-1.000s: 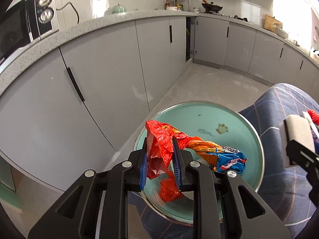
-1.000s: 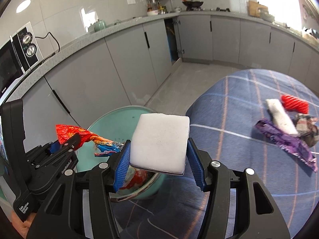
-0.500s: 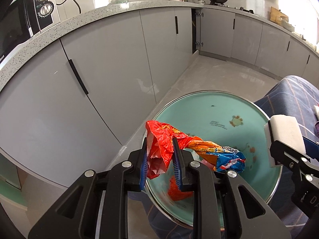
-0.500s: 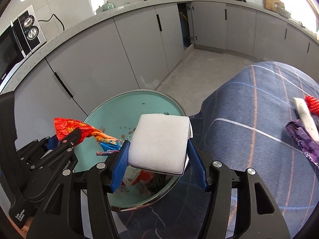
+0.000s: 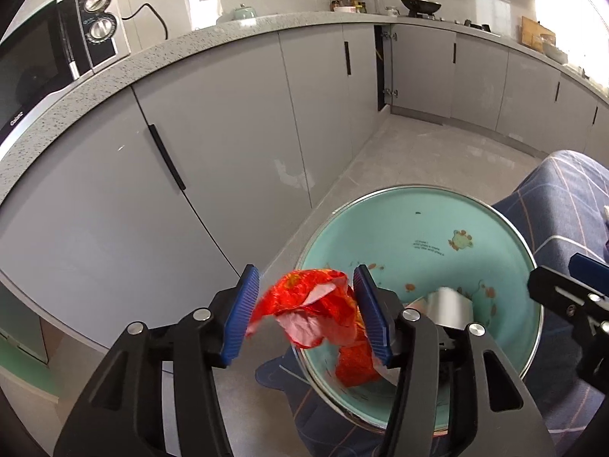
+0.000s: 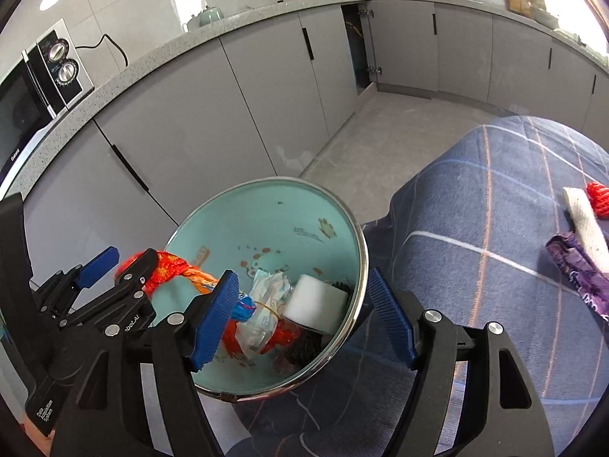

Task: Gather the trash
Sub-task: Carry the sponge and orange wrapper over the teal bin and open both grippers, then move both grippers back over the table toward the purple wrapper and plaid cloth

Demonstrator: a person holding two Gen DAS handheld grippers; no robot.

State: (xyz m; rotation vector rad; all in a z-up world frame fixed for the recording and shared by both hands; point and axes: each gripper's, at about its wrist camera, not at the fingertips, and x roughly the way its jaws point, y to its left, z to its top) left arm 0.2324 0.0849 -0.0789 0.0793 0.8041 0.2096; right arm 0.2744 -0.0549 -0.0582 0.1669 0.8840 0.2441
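Note:
A teal enamel basin stands at the edge of the blue checked cloth. My left gripper is open over its near rim; the red snack wrapper hangs loose between its spread fingers and shows in the right wrist view too. My right gripper is open over the basin. The white foam block lies inside the basin among crumpled wrappers. More trash lies on the cloth at the right: a purple wrapper, a white strip and a red net.
Grey kitchen cabinets run behind the basin, with a microwave on the counter at the left. The blue checked cloth covers the surface to the right. Grey floor lies beyond the basin.
Both grippers opened. The white foam block dropped from my right gripper into the basin. The red wrapper came loose between my left fingers.

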